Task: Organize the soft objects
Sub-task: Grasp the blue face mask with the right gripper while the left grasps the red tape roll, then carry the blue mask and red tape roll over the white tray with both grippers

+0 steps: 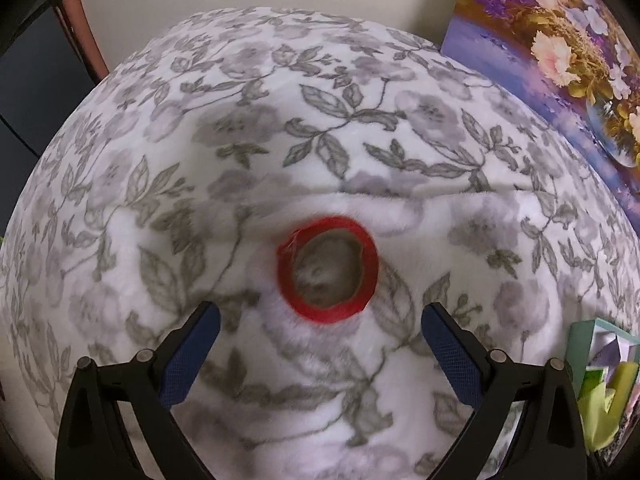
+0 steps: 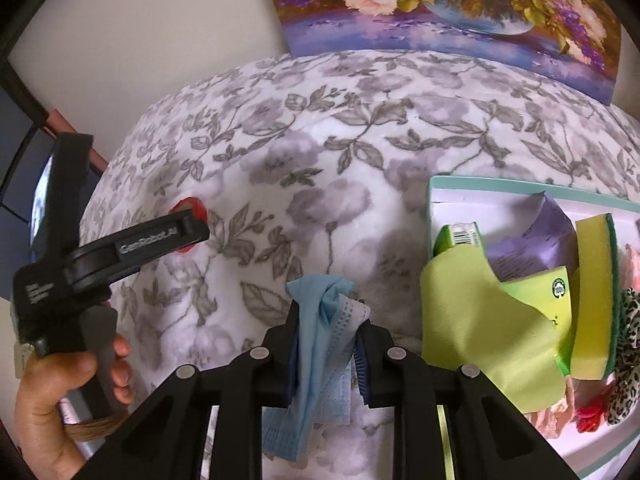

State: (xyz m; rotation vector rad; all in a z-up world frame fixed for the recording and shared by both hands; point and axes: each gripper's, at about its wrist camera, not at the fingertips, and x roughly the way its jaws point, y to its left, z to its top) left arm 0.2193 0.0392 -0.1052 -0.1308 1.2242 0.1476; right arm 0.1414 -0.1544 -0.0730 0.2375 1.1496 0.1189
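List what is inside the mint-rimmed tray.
The mint-rimmed tray holds a yellow-green cloth, yellow sponge, purple packet, green cartons and leopard-print scrunchie. Whatever lies beneath them is covered.

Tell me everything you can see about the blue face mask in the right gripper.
The blue face mask is a light blue disposable one, seemingly thin pleated non-woven fabric, crumpled and bunched lengthwise. The right gripper is shut on its middle: one end pokes up past the fingertips, the rest hangs limp below the jaws. It is above the floral blanket, left of the tray; no contact with either shows.
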